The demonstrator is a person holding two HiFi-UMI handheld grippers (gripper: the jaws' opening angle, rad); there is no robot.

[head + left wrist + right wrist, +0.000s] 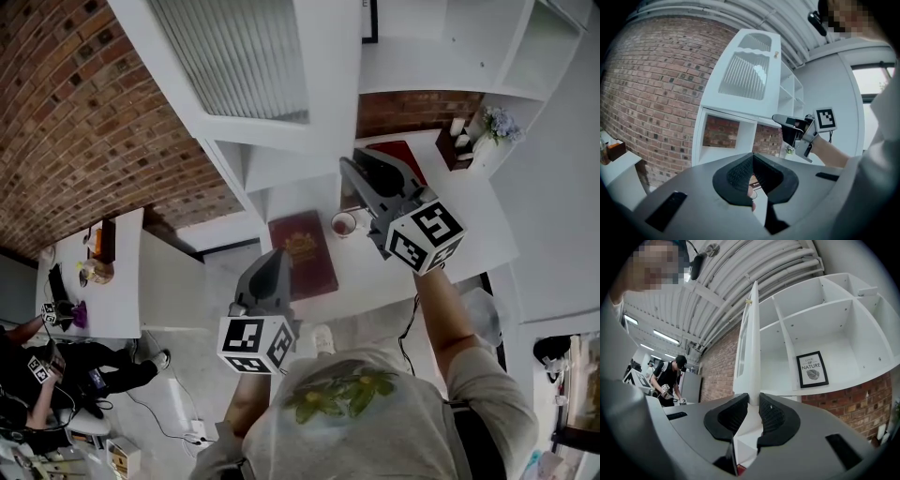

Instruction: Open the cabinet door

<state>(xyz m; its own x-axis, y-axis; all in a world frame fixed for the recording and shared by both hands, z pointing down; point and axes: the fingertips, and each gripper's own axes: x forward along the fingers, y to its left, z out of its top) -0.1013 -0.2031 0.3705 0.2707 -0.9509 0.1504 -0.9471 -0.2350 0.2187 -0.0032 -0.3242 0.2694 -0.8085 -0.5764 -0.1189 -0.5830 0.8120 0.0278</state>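
cabinet door: It is white with a ribbed glass pane. It hangs above the left end of the counter and is swung out from the cabinet toward you. From the right gripper view you look straight along its thin edge.
right gripper: You hold it up over the counter. Its two jaws sit one on each side of the door's thin edge, near the door's bottom corner. The pads press on the door, so the jaws stand narrow with the door between them.
left gripper: You hold it lower, in front of the counter's front edge near its left end. Its jaws meet at the tips and hold nothing.
red book: It lies flat at the left end of the counter, under the open door.
cup: It stands just beside the book, on the book's right.
flowers: They stand at the far right corner of the counter.
shelves: They are white open boxes behind the door.
framed picture: It leans at the back of one shelf.
brick wall: It runs to the left of the cabinet.
other person: They stand well apart from you, by a table.
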